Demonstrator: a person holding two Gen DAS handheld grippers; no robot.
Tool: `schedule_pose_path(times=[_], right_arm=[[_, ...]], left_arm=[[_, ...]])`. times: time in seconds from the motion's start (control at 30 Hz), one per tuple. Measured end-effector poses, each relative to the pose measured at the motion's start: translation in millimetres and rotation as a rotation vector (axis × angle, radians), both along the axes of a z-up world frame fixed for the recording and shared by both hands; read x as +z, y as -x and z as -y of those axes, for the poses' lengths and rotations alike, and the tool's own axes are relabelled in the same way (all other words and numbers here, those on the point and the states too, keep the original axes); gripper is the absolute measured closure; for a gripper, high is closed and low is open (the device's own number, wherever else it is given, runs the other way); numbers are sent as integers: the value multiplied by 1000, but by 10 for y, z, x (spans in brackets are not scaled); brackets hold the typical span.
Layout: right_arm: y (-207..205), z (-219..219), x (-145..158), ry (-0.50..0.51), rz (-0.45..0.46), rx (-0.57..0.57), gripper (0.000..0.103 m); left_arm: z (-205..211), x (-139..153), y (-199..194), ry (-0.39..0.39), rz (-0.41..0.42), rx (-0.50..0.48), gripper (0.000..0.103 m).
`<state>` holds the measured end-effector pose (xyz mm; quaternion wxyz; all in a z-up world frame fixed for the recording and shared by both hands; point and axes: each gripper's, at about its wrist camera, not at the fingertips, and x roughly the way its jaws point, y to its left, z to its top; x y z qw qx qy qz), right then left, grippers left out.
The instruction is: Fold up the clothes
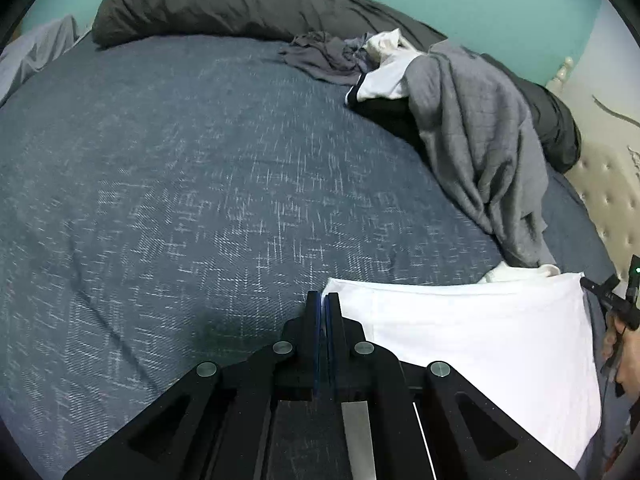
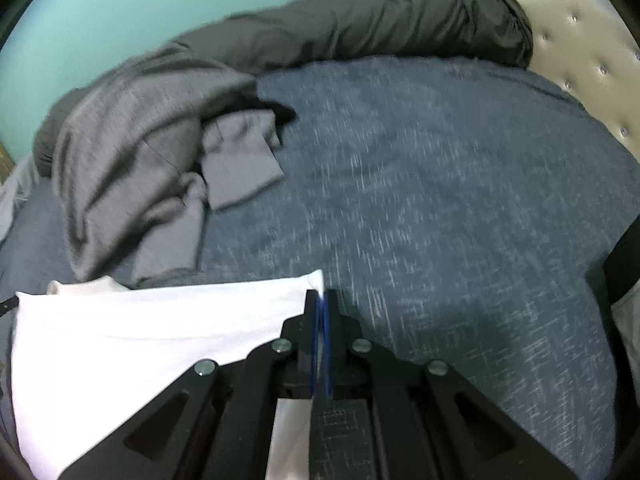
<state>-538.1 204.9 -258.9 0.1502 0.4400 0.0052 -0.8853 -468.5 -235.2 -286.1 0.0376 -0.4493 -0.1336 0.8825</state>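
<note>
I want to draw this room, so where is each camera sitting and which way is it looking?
Left wrist view: sits on the left tongs, looking down across the blue bedspread; shut tongs at the white garment's left corner; a hand shows at right.
Right wrist view: sits on the right tongs, shut at that garment's right corner.
Both share the white garment, grey clothes pile, dark pillow.
</note>
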Motion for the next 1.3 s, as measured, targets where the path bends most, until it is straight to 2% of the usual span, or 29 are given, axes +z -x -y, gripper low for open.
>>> schedule_pose_path(times=[0.17,0.23,0.3,0.5,0.57,0.7,0.83,0.97,1.03,1.2,1.3], right_arm=[[58,46,-86,-24,20,-19,99],[30,4,-53,-28,21,-37,98],[-29,-58,6,-23,13,-55,86],[-661,-217,374,154,-9,3,85],[-932,-253,472,199,-7,30,85],[-1536,-332,542,227,23,76,85],[-1952,-670,391,220,97,36,85],[-2229,-1007,217,248,166,-7,84],[-2354,-1099,144,256,200,-7,80],[-2528,-1135,42,258,252,1,76],[-2625,-1066,-34,251,263,20,76]], left_arm=[[5,-57,5,-13,16,24,98],[31,1,-65,-15,4,35,81],[69,88,-194,-30,-4,45,78],[38,317,-865,-59,-50,78,67],[-23,347,-1104,-85,-59,84,66],[-159,314,-1573,-131,-43,90,65],[-255,239,-1978,-143,-7,85,65],[-287,137,-2357,-165,37,78,65],[-283,96,-2515,-176,46,85,65],[-231,-2,-2778,-205,51,122,65],[-270,-28,-2846,-190,39,97,65]])
